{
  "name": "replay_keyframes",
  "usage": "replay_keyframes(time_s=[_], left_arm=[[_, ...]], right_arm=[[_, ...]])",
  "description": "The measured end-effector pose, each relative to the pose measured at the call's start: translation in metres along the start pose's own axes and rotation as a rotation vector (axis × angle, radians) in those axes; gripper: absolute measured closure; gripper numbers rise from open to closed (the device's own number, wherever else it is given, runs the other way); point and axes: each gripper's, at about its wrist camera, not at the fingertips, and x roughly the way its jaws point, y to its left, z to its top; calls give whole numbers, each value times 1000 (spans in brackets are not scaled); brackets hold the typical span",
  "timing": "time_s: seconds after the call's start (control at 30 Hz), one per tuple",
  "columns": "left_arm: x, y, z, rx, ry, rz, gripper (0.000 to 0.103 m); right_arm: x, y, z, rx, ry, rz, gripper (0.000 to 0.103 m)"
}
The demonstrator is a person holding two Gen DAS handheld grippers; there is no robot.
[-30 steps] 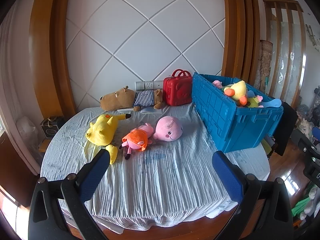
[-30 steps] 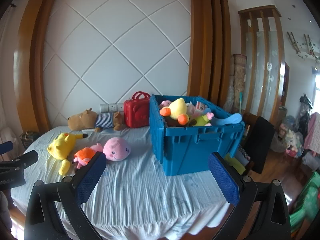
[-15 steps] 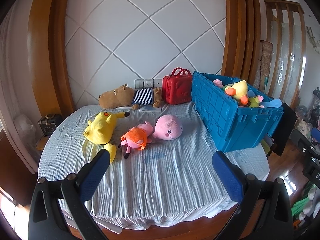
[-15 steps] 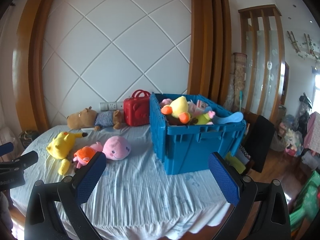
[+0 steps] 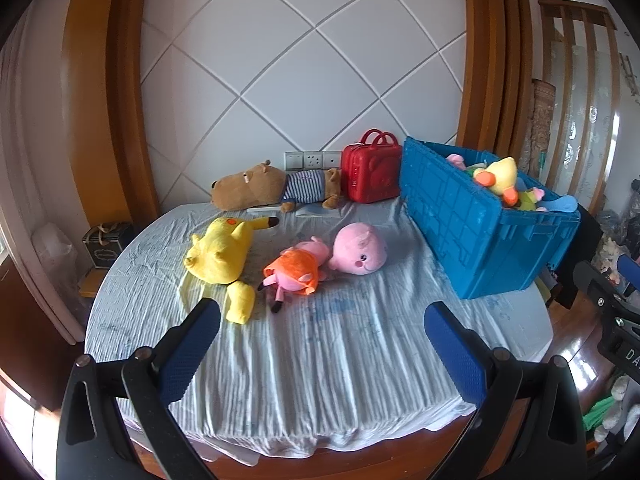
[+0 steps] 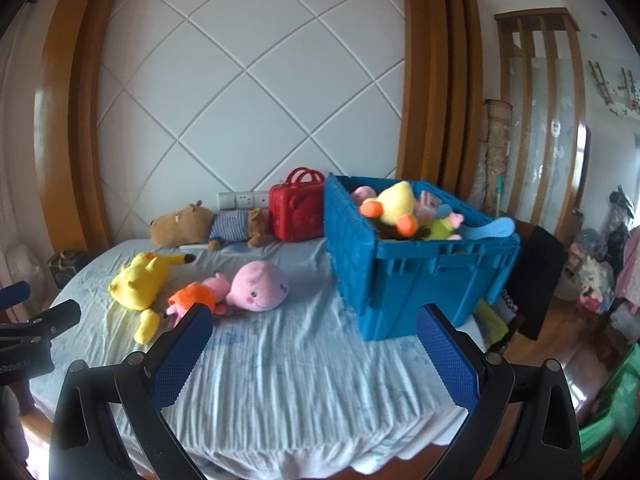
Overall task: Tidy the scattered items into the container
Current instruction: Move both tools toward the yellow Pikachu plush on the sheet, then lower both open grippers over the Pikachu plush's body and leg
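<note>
both the left claw (image 5: 320, 334) and right claw (image 6: 314, 338) gape empty. the yellow plush (image 5: 222, 254) lies lengthwise on the bench (image 5: 340, 360) (tail toward the wall), well left of the blue crate (image 5: 472, 232).

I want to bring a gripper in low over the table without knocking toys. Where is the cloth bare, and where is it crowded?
Bare cloth: the near half, from the table edge up to the yellow plush and orange pig, and the strip between the pink plush and the blue crate. Crowded: the left-middle toy cluster, and the back by the wall with the brown plush and red case.
</note>
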Motion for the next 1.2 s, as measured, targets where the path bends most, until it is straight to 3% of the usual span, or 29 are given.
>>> replay_keyframes(time_s=[0.33, 0.73, 0.97, 1.2], left_arm=[[19, 49, -5, 2, 28, 26, 0], [54, 103, -16, -70, 104, 98, 0], [93, 123, -7, -110, 136, 162, 0], [162, 145, 6, -169, 206, 211, 0]], right_arm=[[27, 59, -8, -1, 35, 51, 0], [79, 121, -8, -71, 113, 156, 0], [137, 154, 0, -112, 150, 264, 0], [222, 182, 12, -151, 228, 360, 0]])
